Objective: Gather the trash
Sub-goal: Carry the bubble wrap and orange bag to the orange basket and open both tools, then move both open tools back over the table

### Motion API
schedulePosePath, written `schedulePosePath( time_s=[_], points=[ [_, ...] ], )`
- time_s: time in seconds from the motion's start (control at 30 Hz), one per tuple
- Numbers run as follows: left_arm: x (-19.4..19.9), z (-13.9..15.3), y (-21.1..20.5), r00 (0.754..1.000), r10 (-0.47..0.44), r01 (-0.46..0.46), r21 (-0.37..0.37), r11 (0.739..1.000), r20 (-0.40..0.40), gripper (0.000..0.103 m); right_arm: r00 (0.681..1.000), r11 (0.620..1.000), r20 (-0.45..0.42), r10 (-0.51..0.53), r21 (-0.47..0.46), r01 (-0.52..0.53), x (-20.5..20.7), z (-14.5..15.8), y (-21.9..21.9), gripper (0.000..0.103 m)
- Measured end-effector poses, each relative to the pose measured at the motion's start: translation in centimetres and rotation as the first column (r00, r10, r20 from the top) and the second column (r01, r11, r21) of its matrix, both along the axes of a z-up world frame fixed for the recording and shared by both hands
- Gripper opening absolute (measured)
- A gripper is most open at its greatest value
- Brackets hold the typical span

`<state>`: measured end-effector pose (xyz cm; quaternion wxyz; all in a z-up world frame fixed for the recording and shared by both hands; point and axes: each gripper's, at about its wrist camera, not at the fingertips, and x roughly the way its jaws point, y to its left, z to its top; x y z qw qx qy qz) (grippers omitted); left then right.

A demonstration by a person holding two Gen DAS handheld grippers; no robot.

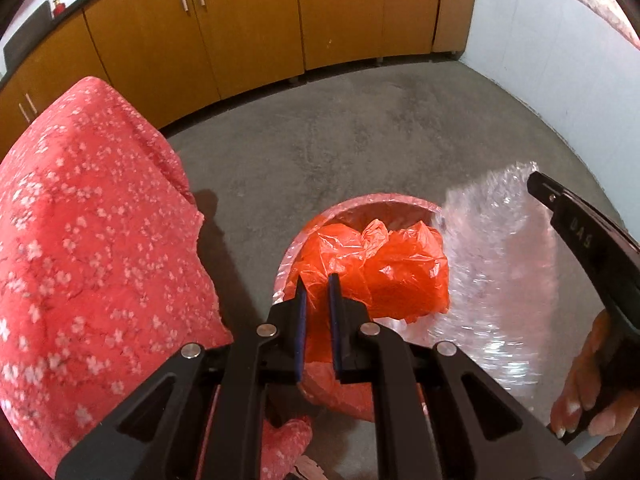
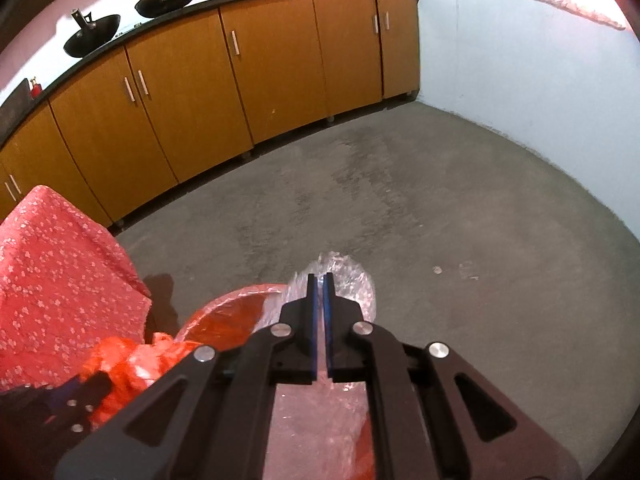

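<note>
Red cotton printed with small white blossoms drapes over the desk (image 1: 92,240) to the left of the left gripper (image 1: 318,284), hanging down towards the grey concrete floor (image 1: 360,140). Just right of that cloth, and directly under the left gripper, stands a round pink plastic bin lined with a clear bag (image 1: 384,200). The left gripper has its blue-padded fingers nearly together with a fold of crumpled orange plastic bag (image 1: 384,268) caught between them; the bulk of that bag bulges ahead of the fingertips, already inside the bin's mouth. I would say it is held low and pointed downward so the bag drops straight in rather than onto the floor.

Further right, beside the bin's rim, a sheet of clear bubble wrap (image 1: 492,260) hangs, smeared by motion in the left wrist view. The right gripper (image 2: 320,280) has its fingers almost touching, pinching the wrap's upper end, with shiny film bunched past the tips and trailing beneath towards the bin. A person's hand (image 1: 588,400) grips that tool's handle. Holding it at the top seems meant to let the loose sheet fall into the liner. Both pieces look light, crinkly and springy, liable to puff back out.
</note>
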<state>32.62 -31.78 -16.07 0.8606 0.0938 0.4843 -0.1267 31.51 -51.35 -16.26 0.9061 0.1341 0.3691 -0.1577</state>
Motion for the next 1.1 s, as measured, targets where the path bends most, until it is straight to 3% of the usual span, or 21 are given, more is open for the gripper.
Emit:
schedulePosePath(
  time_s=[0.07,0.13,0.2,0.43,0.73,0.93,1.1],
  points=[
    [0.3,-0.2,-0.2,1.0,0.004,-0.004,-0.005,1.0,-0.013,0.012,1.0,1.0,0.009,0.008,0.014,-0.008,0.1,0.1,0.0,0.006],
    [0.7,-0.1,0.0,1.0,0.008,-0.008,-0.015,1.0,-0.015,0.021,1.0,1.0,0.014,0.007,0.017,-0.007,-0.1,0.3,0.0,0.022],
    [0.7,0.0,0.1,1.0,0.005,-0.005,-0.022,1.0,-0.014,0.029,1.0,1.0,0.02,0.005,0.012,-0.006,-0.3,0.5,0.0,0.026],
    [0.1,1.5,1.7,1.0,0.019,-0.02,-0.066,0.998,-0.009,0.031,0.999,1.0,0.032,-0.003,-0.015,0.003,-1.8,1.9,0.2,0.029],
    [-2.9,7.2,8.2,0.987,0.091,-0.076,-0.108,0.991,0.134,0.035,0.992,0.997,0.098,0.075,-0.035,-0.072,-2.9,6.5,4.1,0.031],
    [-5.3,11.2,15.2,0.942,0.191,-0.166,-0.11,0.98,0.275,0.037,0.966,0.98,0.162,0.2,-0.055,-0.193,-2.8,10.4,10.3,0.031],
    [-6.9,14.0,23.4,0.871,0.317,-0.298,-0.111,0.948,0.375,0.041,0.916,0.938,0.203,0.346,-0.066,-0.34,-2.7,13.4,18.0,0.031]
  ],
)
